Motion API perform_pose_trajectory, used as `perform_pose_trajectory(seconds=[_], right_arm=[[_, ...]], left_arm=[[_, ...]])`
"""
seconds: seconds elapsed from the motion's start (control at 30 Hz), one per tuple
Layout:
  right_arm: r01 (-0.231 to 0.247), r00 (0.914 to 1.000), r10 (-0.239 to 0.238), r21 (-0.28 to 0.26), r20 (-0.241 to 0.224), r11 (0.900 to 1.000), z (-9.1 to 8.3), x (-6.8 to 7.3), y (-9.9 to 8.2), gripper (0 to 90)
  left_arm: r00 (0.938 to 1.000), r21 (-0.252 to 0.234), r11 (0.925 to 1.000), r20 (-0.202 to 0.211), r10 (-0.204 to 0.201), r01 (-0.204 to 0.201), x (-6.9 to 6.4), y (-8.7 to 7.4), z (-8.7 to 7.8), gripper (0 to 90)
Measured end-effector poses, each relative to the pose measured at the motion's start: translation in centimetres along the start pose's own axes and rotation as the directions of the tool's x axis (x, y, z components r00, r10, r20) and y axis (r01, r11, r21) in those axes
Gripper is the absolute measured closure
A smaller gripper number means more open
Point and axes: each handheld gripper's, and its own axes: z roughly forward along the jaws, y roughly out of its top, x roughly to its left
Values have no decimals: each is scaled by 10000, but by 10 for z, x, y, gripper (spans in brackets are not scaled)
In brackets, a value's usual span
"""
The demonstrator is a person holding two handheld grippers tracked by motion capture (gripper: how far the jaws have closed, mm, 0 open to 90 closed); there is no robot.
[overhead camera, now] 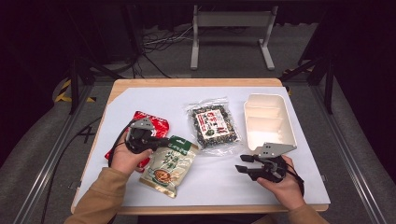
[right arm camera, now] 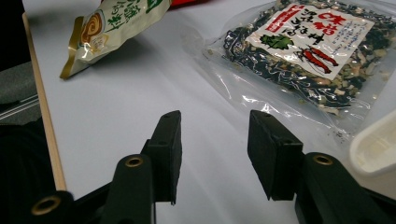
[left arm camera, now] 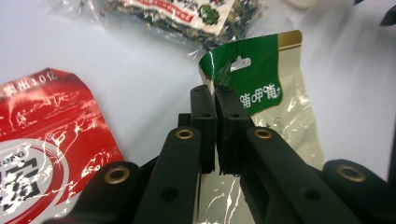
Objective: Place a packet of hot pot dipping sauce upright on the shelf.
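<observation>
A cream and green snack pouch (overhead camera: 169,164) lies tilted at the table's left middle, its top end lifted. My left gripper (overhead camera: 161,141) is shut on the pouch's green top edge (left arm camera: 247,70); in the left gripper view the pads (left arm camera: 205,112) pinch that edge between them. A red packet (overhead camera: 156,123) lies under and behind my left hand. A clear bag of dark dried mix (overhead camera: 214,125) rests at the centre. My right gripper (overhead camera: 243,164) hovers low over the bare sheet near the front right, open, with nothing between its fingers (right arm camera: 169,140).
A white compartment tray (overhead camera: 289,133) stands at the right, just behind my right hand. A pale sheet (overhead camera: 215,179) covers the wooden table. Beyond the far edge are cables and a metal stand on the floor.
</observation>
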Motion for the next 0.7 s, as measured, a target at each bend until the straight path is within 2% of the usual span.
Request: perform_pose_trajectory(seconds=[0.13, 0.3, 0.43, 0.7], right_arm=[[124, 9998, -124, -8, -141, 9999, -1, 4, 3, 560], [90, 9995, -92, -55, -287, 9999, -2, 6, 4, 559], [122, 9993, -125, -97, -351, 9999, -2, 7, 5, 578], [163, 9984, -171, -147, -536, 9998, -2, 8, 6, 591]], left_arm=[[9992, -281, 9995, 367, 165, -154, -6, 1, -15, 873], [9981, -479, 9978, 406, 470, -451, -14, 4, -27, 874], [9964, -714, 9940, 67, 841, -834, -21, 8, -35, 873], [9916, -1009, 9873, 298, 1261, -1226, -32, 13, -43, 875]])
